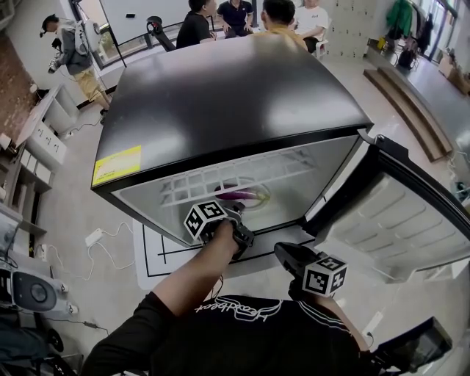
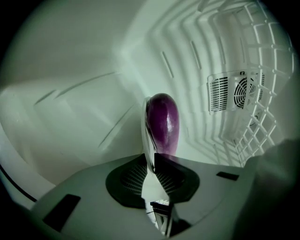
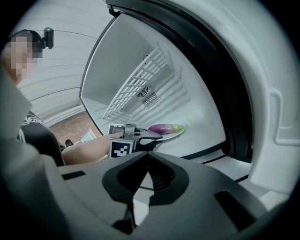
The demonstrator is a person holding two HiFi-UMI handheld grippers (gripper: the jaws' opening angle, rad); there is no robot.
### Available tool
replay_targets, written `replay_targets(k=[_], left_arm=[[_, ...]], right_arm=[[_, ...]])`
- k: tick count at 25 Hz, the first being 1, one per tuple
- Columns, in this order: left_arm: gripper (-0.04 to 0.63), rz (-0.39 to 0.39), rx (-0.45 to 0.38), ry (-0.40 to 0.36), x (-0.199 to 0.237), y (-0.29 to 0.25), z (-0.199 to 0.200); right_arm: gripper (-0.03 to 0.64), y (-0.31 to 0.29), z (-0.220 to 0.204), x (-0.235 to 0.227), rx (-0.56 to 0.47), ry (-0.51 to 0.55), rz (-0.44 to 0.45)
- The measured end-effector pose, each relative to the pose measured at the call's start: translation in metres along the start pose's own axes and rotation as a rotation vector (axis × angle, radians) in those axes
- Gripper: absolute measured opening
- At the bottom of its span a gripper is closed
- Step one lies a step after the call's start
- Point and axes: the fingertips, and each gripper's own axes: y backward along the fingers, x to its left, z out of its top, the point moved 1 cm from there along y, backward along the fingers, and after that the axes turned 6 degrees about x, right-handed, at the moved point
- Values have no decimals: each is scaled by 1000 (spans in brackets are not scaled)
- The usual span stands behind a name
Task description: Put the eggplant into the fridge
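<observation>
A purple eggplant (image 1: pixel 239 195) lies on a white plate (image 1: pixel 261 198) low inside the open black mini fridge (image 1: pixel 235 95). My left gripper (image 1: pixel 239 214) reaches into the fridge and is shut on the plate's near rim. In the left gripper view the plate rim (image 2: pixel 146 131) stands edge-on between the pads, and the eggplant (image 2: pixel 162 123) rests just beyond them. From the right gripper view the eggplant (image 3: pixel 164 128) and plate (image 3: pixel 176 134) sit close to the fridge floor. My right gripper (image 1: pixel 283 253) hangs outside the fridge opening, shut and empty.
The fridge door (image 1: pixel 400 220) stands open to the right. A white wire shelf (image 1: pixel 220 180) spans the fridge above the plate, and a fan vent (image 2: pixel 236 91) sits in the back wall. Several people (image 1: pixel 253 18) sit behind the fridge. A power strip (image 1: pixel 94 236) lies on the floor at left.
</observation>
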Motion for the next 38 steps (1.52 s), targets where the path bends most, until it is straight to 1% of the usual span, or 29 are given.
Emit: replay_targets(k=[2, 5, 9, 12, 14, 19, 23, 26, 29, 31, 33, 35, 38], left_arm=[[32, 13, 15, -12, 0, -1, -1], [46, 26, 38, -51, -2, -3, -4], [61, -4, 77, -72, -8, -6, -9], [107, 4, 103, -106, -13, -8, -13], [120, 5, 127, -127, -17, -9, -15], [133, -18, 210, -151, -21, -10, -25], [135, -41, 290, -134, -19, -8, -37], [135, -25, 368, -158, -15, -8, -50], [135, -21, 426, -205, -16, -7, -57], [135, -34, 434, -223, -20, -9, -57], [135, -59, 399, -209, -25, -12, -50], [135, -63, 364, -211, -26, -14, -44], [135, -57, 384, -194, -21, -11, -51]], right_arm=[[6, -1, 2, -1, -7, -6, 1], [6, -3, 1, -3, -18, -23, 8], [6, -7, 2, -2, -33, -36, 19], [6, -8, 2, -5, -48, -56, 22], [6, -8, 3, -5, -55, -61, 21], [6, -9, 4, -3, -52, -47, 27], [6, -14, 2, 1, -42, -18, 15], [6, -17, 1, 5, -43, -9, 24], [6, -20, 1, 9, -47, -5, 36], [6, -20, 0, 10, -48, -7, 39], [6, -20, -2, 10, -49, -12, 37], [6, -21, -5, 11, -47, -19, 40], [6, -19, -10, 12, -39, -25, 45]])
